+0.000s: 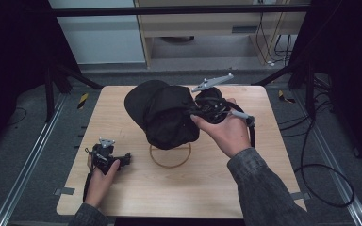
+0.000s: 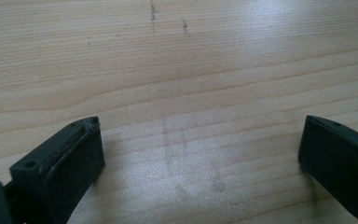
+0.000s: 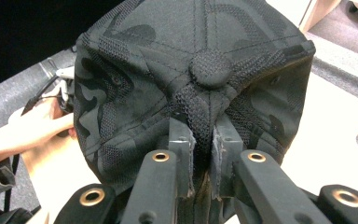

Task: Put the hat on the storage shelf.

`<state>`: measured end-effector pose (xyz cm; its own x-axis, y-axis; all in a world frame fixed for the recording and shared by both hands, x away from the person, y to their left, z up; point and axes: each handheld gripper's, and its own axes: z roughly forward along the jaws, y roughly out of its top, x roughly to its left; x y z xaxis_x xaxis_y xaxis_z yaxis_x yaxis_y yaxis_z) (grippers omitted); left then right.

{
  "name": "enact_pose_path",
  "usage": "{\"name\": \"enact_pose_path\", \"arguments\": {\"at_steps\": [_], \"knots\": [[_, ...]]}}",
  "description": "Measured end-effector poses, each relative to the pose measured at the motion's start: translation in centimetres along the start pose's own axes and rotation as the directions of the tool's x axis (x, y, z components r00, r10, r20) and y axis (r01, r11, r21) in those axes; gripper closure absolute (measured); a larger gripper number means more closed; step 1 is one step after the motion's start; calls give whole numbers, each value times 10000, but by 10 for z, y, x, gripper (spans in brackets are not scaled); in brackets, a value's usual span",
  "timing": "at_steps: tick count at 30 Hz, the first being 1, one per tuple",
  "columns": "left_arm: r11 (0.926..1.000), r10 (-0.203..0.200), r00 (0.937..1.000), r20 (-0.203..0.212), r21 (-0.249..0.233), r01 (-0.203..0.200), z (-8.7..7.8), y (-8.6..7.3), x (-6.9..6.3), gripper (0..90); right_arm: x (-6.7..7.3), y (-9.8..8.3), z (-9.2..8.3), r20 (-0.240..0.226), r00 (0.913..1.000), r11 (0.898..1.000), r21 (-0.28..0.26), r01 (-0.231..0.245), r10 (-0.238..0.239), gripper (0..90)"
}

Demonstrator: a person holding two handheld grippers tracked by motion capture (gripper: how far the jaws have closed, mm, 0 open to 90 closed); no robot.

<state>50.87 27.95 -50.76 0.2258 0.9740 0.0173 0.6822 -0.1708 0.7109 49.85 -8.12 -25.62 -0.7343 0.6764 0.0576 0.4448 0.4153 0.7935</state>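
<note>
At left, my left gripper (image 1: 125, 158) rests with jaws spread wide on the pale wooden table (image 1: 122, 188). Centre, a brass ring (image 1: 170, 155) lies below the black cap (image 1: 165, 115), which my right gripper (image 3: 204, 140) pinches by its crown; grey floor surrounds the table.

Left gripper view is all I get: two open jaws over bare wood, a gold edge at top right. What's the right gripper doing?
Observer: The right gripper is shut on a pinch of fabric of a dark camo cap, just below its top button.
Operator: Cap on the table or off it?
Observer: In the high view the cap looks held up above a thin ring lying on the table.
Operator: That ring is my gold edge?
Observer: Likely. It lies just to the right of the left gripper, which rests low by the table's near left part.
</note>
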Motion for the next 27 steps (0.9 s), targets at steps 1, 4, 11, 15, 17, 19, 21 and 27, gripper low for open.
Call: {"name": "enact_pose_path", "arguments": {"at_steps": [1, 4, 11, 15, 17, 19, 21, 27], "knots": [[10000, 1, 10000, 1, -1, -1, 0, 0, 0, 0, 0, 0, 0, 14, 10000, 10000, 26, 22, -22, 815], [10000, 3, 10000, 0, 2, -3, 0, 0, 0, 0, 0, -3, 2, 92, 9999, 9998, 198, 102, -104, 816], [10000, -1, 10000, -1, -2, 1, 0, 0, 0, 0, -1, -11, 10, 98, 9998, 9989, 448, 141, -146, 817], [10000, 22, 10000, 21, -10, -22, 0, 0, 0, 0, -1, -15, 14, 120, 9998, 9984, 558, 126, -133, 817], [10000, 30, 10000, 27, -13, -30, 0, 0, -1, 0, 0, -17, 15, 158, 9998, 9978, 646, 135, -146, 816], [10000, 37, 10000, 41, -16, -37, 0, 0, -1, 0, 0, -18, 17, 200, 9996, 9973, 709, 187, -201, 818], [10000, 38, 10000, 41, -33, -38, 0, 0, -1, 0, 1, -20, 18, 181, 9996, 9968, 775, 209, -224, 821], [10000, 46, 10000, 61, -34, -46, 0, 0, -1, 0, 3, -28, 27, 117, 9996, 9945, 1020, 241, -254, 819]]}}
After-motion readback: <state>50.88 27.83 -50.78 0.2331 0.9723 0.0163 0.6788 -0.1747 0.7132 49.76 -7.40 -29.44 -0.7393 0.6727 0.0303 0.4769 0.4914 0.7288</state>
